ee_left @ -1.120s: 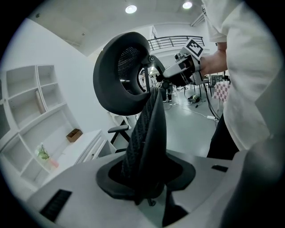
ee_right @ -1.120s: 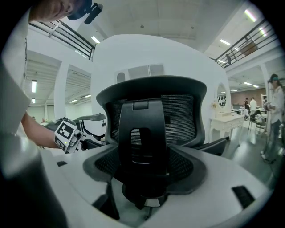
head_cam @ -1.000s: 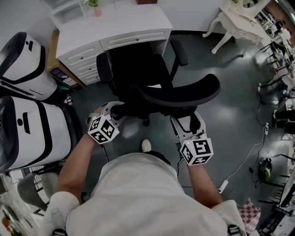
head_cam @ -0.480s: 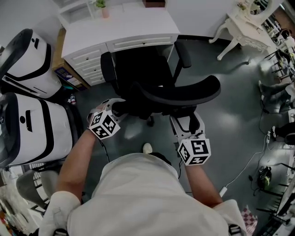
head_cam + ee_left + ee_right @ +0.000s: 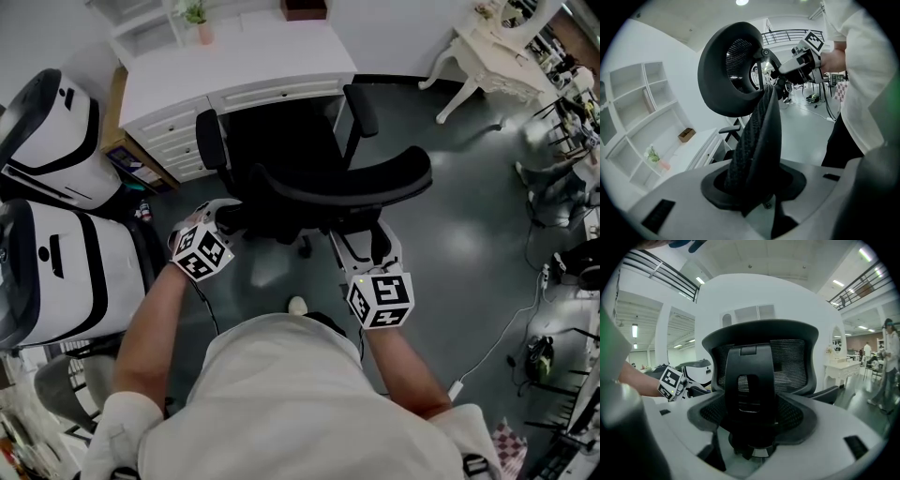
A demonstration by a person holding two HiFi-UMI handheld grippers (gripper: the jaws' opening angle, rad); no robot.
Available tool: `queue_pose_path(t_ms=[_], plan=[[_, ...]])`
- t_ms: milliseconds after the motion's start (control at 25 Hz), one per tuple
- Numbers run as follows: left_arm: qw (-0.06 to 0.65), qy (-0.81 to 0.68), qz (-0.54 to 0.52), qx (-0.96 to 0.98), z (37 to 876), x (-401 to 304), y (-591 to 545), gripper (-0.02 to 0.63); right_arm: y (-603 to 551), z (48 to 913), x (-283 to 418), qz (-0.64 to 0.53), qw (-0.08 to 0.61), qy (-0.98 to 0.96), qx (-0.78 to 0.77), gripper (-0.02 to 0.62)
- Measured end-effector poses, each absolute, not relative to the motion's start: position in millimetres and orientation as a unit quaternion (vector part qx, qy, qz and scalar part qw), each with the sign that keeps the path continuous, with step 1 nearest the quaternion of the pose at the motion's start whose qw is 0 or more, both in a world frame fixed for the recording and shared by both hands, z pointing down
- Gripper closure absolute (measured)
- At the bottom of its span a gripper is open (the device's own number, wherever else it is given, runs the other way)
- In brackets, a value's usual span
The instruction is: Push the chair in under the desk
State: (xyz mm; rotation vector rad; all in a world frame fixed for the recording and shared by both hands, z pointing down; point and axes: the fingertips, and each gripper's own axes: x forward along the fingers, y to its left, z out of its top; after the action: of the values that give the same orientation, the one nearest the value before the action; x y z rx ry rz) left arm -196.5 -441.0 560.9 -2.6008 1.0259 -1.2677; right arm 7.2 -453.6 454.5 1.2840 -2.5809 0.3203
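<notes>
1. Under the front edge of the desk [image 5: 234, 66], the seat of the chair [image 5: 281, 141] is partly tucked in. Its back sticks out over the floor, close to me.
2. My left gripper [image 5: 223, 212] pinches the left side edge of the chair back. The netted edge sits tight between its fingers.
3. My right gripper [image 5: 366, 246] has its fingers spread wide, with the middle bar of the chair back between them. I think it only leans on the bar and does not squeeze it.
4. I guess the job is about half done. The chair needs one more straight push.
5. The left armrest [image 5: 208, 141] is just beside the drawers [image 5: 173, 131]. If I push harder on one side, the chair may turn and that arm could bump them.
6. The armrests may be too high to go under the desk front. Then the chair would stop, and a hard push could tip its back.
7. My right gripper could slide off the bar, since it is not holding on.
</notes>
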Motion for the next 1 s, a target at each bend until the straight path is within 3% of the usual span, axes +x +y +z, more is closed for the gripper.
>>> queue_pose_path(t_ms=[1000], plan=[[0.023,0.349,-0.433,-0.831,563,-227,-492,0.459,-498,453,-21,0.107,0.117,-0.883,0.442,0.29]])
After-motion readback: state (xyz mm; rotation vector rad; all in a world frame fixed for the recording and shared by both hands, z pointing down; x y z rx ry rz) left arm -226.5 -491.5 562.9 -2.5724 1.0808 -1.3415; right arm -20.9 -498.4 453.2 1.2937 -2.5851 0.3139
